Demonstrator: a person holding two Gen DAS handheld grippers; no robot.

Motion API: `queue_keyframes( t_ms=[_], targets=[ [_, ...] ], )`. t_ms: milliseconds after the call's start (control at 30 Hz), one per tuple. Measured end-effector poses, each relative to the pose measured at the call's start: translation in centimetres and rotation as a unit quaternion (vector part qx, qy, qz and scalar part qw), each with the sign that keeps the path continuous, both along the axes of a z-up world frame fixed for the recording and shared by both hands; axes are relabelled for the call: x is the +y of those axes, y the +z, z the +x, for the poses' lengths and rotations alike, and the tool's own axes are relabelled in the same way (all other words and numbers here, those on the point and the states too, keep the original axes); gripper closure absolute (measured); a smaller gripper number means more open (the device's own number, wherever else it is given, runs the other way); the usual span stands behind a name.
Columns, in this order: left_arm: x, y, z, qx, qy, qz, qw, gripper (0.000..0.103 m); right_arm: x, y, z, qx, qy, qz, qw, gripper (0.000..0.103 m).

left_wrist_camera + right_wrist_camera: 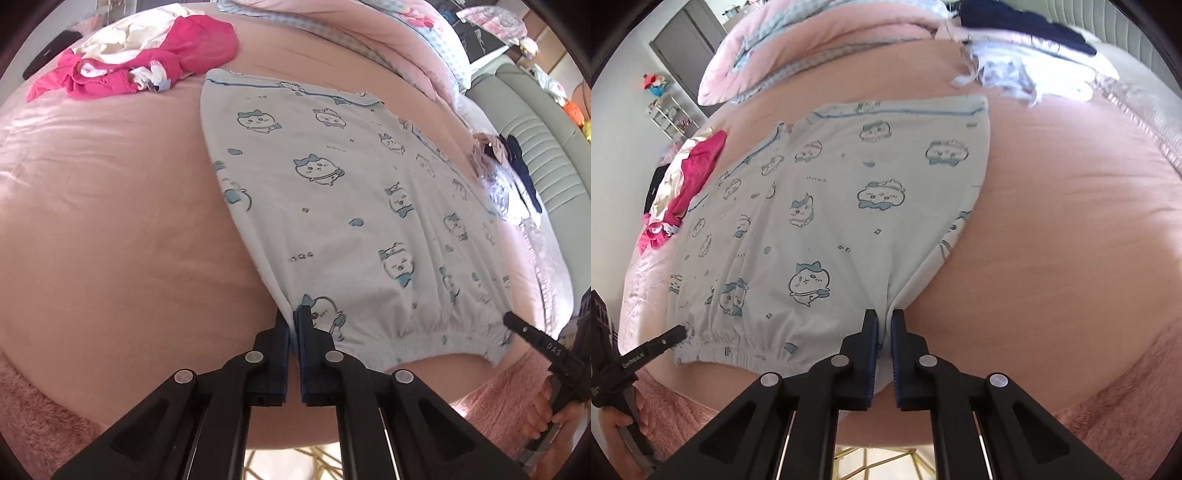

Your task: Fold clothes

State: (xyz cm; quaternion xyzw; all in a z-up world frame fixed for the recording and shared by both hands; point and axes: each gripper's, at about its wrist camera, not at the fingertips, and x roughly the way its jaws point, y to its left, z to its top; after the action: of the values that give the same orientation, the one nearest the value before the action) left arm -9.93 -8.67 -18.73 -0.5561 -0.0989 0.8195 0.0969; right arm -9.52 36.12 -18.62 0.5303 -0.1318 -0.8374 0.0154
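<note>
Printed shorts (332,206) lie flat on the pink bed (110,206), waistband nearest me. I've my left gripper (294,314) and right gripper (884,321) clamped on opposite waistband corners, ready, I'd say, to fold evenly.

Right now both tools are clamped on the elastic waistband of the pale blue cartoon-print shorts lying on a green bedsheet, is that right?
Not quite: the bedsheet is pink, not green, as the left wrist view shows. The left tool and right tool are indeed clamped on the waistband of the pale blue cartoon-print shorts.
</note>
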Motion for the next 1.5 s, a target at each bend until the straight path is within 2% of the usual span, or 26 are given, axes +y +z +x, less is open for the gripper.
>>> queue_keyframes(
  t_ms=[33, 100, 133, 200, 300, 400, 467, 500, 533, 700, 767, 800, 833, 933, 1033, 1100, 1200, 1267, 1367, 1433, 1500],
  targets=[
    [0.0, -0.3, -0.1, -0.003, -0.001, -0.011, 0.9999, 0.1, 0.2, -0.2, -0.1, -0.005, 0.0, 0.005, 1.0, 0.099],
    [-0.4, -1.1, -0.1, -0.012, 0.002, -0.002, 0.9999, 0.1, 0.7, -2.2, -0.3, -0.039, -0.007, 0.006, 0.999, 0.099],
    [-0.5, -1.2, -0.3, -0.014, 0.004, 0.001, 0.9999, 0.098, 0.9, -2.6, -0.3, -0.038, -0.009, -0.002, 0.999, 0.099],
    [-0.4, -0.8, -0.4, -0.017, -0.004, -0.004, 0.9998, 0.097, 1.0, -2.2, -0.5, -0.037, 0.0, -0.013, 0.999, 0.093],
    [-0.8, 0.3, -0.5, -0.02, -0.003, -0.008, 0.9998, 0.096, 2.0, -1.2, -0.7, -0.032, -0.012, -0.024, 0.999, 0.076],
    [-2.1, 2.1, -0.9, 0.008, 0.019, -0.012, 0.9997, 0.093, 3.9, -0.1, -0.7, -0.016, -0.039, -0.022, 0.999, 0.076],
    [-2.7, 2.0, -2.1, 0.007, 0.025, 0.013, 0.9996, 0.077, 5.1, -0.2, -1.5, -0.017, -0.051, -0.029, 0.998, 0.069],
    [-3.0, 1.7, -2.8, 0.004, 0.029, 0.027, 0.9992, 0.06, 5.6, -0.7, -2.3, -0.023, -0.053, -0.038, 0.998, 0.066],
    [-3.2, 1.0, -3.8, -0.004, 0.035, 0.04, 0.9986, 0.053, 6.1, -1.2, -2.9, -0.031, -0.055, -0.05, 0.997, 0.066],
    [-4.0, -1.1, -6.6, -0.012, 0.069, 0.097, 0.9928, 0.053, 6.5, -2.6, -5.4, -0.028, -0.066, -0.088, 0.994, 0.066],
    [-3.9, -1.5, -7.2, -0.008, 0.07, 0.108, 0.9917, 0.054, 6.4, -3.1, -6.2, -0.028, -0.072, -0.09, 0.993, 0.074],
    [-3.7, -1.7, -7.4, -0.006, 0.07, 0.106, 0.9919, 0.068, 6.3, -3.1, -6.6, -0.026, -0.073, -0.087, 0.993, 0.09],
    [-3.5, -1.7, -7.7, -0.005, 0.069, 0.093, 0.9933, 0.1, 6.3, -3.1, -6.8, -0.026, -0.071, -0.085, 0.994, 0.097],
    [-3.2, -1.7, -8.1, -0.004, 0.066, 0.064, 0.9958, 0.101, 6.1, -2.7, -6.9, -0.024, -0.066, -0.058, 0.996, 0.103],
    [-3.3, -1.5, -7.8, -0.001, 0.055, 0.034, 0.9979, 0.101, 6.2, -1.5, -6.3, -0.007, -0.065, -0.011, 0.998, 0.103],
    [-3.4, -1.4, -7.5, 0.001, 0.047, 0.011, 0.9988, 0.101, 6.9, -1.5, -6.0, -0.011, -0.072, 0.013, 0.997, 0.103],
    [-4.0, -1.2, -7.4, 0.001, 0.051, 0.001, 0.9987, 0.1, 8.3, -2.0, -5.3, -0.02, -0.069, 0.012, 0.997, 0.103],
    [-3.8, 0.0, -7.1, 0.026, 0.05, -0.03, 0.9979, 0.099, 8.3, -1.0, -4.9, -0.001, -0.065, 0.026, 0.998, 0.102],
    [-0.7, 1.7, -7.3, 0.077, -0.018, -0.045, 0.9958, 0.099, 6.3, 0.8, -4.9, 0.039, -0.024, 0.044, 0.998, 0.101],
    [2.5, 1.7, -8.2, 0.088, -0.075, -0.051, 0.9919, 0.098, 3.6, 0.6, -5.8, 0.035, 0.028, 0.051, 0.998, 0.1],
    [6.0, 0.9, -9.0, 0.097, -0.13, -0.069, 0.9844, 0.098, 0.5, -0.4, -6.9, 0.02, 0.077, 0.072, 0.994, 0.098]
  ],
)
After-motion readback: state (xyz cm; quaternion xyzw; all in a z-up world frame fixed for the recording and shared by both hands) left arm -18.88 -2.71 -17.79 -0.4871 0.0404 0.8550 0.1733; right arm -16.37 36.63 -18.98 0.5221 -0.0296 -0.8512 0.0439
